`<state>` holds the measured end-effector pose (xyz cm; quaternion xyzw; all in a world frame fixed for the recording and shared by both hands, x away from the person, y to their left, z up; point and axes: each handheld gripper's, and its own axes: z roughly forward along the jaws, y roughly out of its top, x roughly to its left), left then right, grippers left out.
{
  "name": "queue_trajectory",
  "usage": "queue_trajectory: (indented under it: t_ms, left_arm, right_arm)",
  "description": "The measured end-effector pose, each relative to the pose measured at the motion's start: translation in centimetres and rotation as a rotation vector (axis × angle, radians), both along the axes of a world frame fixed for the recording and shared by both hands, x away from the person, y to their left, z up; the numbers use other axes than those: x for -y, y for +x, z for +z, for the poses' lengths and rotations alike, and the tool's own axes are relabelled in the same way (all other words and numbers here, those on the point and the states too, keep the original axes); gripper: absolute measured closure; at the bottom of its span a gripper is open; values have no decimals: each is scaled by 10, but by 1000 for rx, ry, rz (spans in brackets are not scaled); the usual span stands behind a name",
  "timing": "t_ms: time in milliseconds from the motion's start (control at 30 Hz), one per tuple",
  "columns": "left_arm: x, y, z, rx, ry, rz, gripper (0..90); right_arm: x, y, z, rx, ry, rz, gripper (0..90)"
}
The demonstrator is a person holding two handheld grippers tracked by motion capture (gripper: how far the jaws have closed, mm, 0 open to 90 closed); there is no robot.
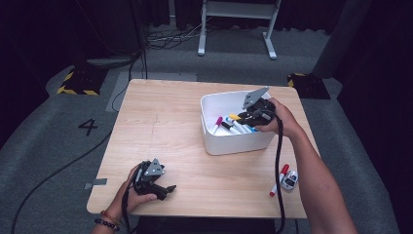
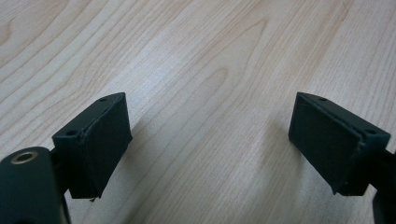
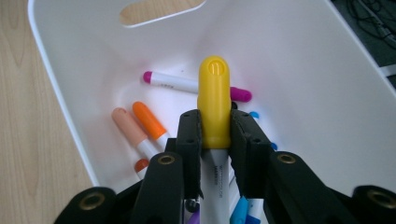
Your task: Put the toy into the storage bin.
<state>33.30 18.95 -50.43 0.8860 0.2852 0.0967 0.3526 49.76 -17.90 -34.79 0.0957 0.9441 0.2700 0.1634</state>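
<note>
Right tool point(image 3: 215, 135) grips yellow-capped marker point(image 3: 214, 100) inside white bin point(image 3: 303, 60); high view adds toy car point(image 1: 290, 180).

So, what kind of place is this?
Probably a lab or studio set up for recording. A wooden table stands on grey carpet with hazard-striped floor blocks, loose cables and a floor number 4; dark curtains surround it.

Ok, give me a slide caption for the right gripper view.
Right gripper clamps a yellow-capped marker over the white bin of markers.
</note>
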Motion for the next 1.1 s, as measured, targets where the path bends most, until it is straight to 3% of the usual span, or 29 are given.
queue_trajectory:
  t_ms: [167,333,533,667,1000,1100]
  left_arm:
    - [0,0,0,-1,-1,0,132]
    - [0,0,0,1,-1,1,132]
    - [0,0,0,0,-2,1,132]
    - [0,0,0,0,-2,1,132]
    - [0,0,0,-2,0,0,132]
    - [0,0,0,-2,0,0,132]
  right_arm:
    - [-4,-2,-6,-49,-64,14,745]
    - [-6,-5,-10,-82,-53,39,745]
    - [-8,-8,-11,-85,-62,54,744]
    - [-12,-13,-11,-92,-72,93,744]
    - [-13,-11,-10,-111,-80,72,736]
    - [-10,-11,-8,-94,-55,48,661]
